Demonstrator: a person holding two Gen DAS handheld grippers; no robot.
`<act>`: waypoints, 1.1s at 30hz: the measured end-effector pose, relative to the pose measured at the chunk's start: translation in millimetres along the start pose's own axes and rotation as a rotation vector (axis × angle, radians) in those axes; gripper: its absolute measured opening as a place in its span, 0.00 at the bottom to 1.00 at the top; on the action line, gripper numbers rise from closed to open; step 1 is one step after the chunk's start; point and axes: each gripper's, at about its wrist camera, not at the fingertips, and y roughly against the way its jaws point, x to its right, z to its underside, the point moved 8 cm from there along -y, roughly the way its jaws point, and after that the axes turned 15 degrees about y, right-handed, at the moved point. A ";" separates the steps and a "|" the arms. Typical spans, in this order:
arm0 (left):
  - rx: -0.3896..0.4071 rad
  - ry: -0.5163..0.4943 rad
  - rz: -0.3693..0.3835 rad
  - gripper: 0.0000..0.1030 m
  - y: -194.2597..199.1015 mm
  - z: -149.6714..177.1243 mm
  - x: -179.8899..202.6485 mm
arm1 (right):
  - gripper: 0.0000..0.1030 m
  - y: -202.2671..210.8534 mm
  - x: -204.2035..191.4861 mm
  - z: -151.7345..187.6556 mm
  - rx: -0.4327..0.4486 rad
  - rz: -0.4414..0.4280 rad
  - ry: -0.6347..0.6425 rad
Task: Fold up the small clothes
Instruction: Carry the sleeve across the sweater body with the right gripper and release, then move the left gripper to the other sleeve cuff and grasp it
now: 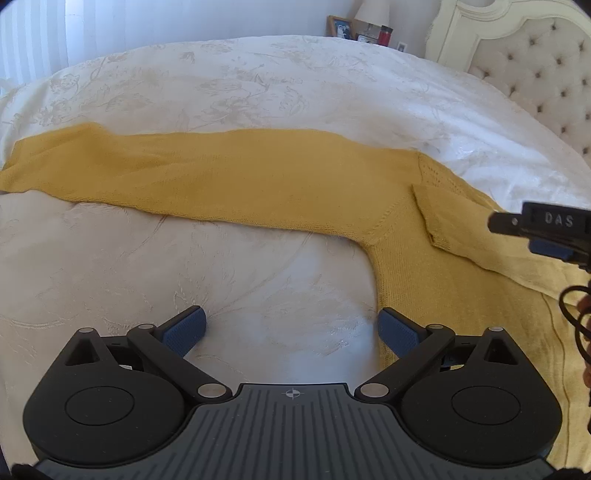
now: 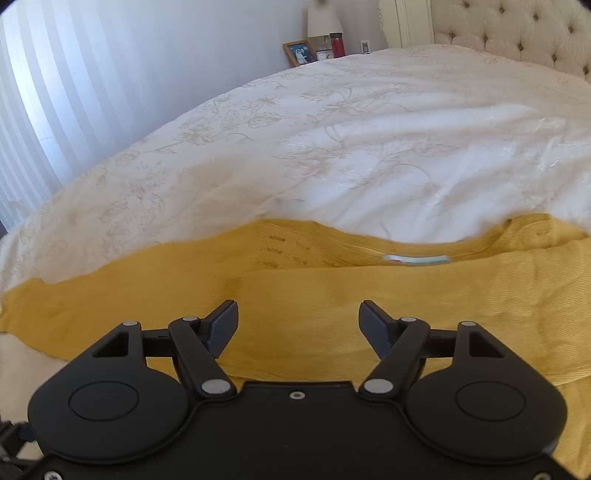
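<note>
A mustard sweater (image 1: 258, 173) lies flat on the white bedspread (image 1: 258, 74), one sleeve (image 1: 129, 162) stretched out leftward, the other folded across the body, its cuff (image 1: 428, 210) near the collar. The left gripper (image 1: 291, 328) hovers over bare bedspread just beside the sweater's side edge, fingers spread wide, holding nothing. The right gripper (image 2: 298, 325) hangs above the folded sleeve (image 2: 406, 295), fingers also wide and empty. Beyond the collar label (image 2: 417, 259) broad bedspread runs to the headboard (image 2: 517, 29) and the wall.
</note>
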 end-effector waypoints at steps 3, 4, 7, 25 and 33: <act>0.019 -0.034 -0.039 0.98 -6.3 4.0 0.5 | 0.73 -5.1 22.5 27.9 -0.073 0.062 0.022; 0.031 -0.053 -0.055 0.99 -7.3 6.6 1.1 | 0.73 -5.6 29.9 37.1 -0.079 0.058 0.005; 0.075 -0.093 -0.076 0.99 -9.8 12.6 3.3 | 0.83 -2.4 39.5 53.0 -0.040 0.035 -0.013; 0.215 -0.100 0.024 1.00 -9.7 18.2 -1.5 | 0.99 34.8 46.9 95.3 0.034 -0.066 0.169; 0.185 -0.189 0.003 0.99 -0.3 -10.0 -20.7 | 0.99 77.2 68.8 122.0 0.125 -0.059 0.161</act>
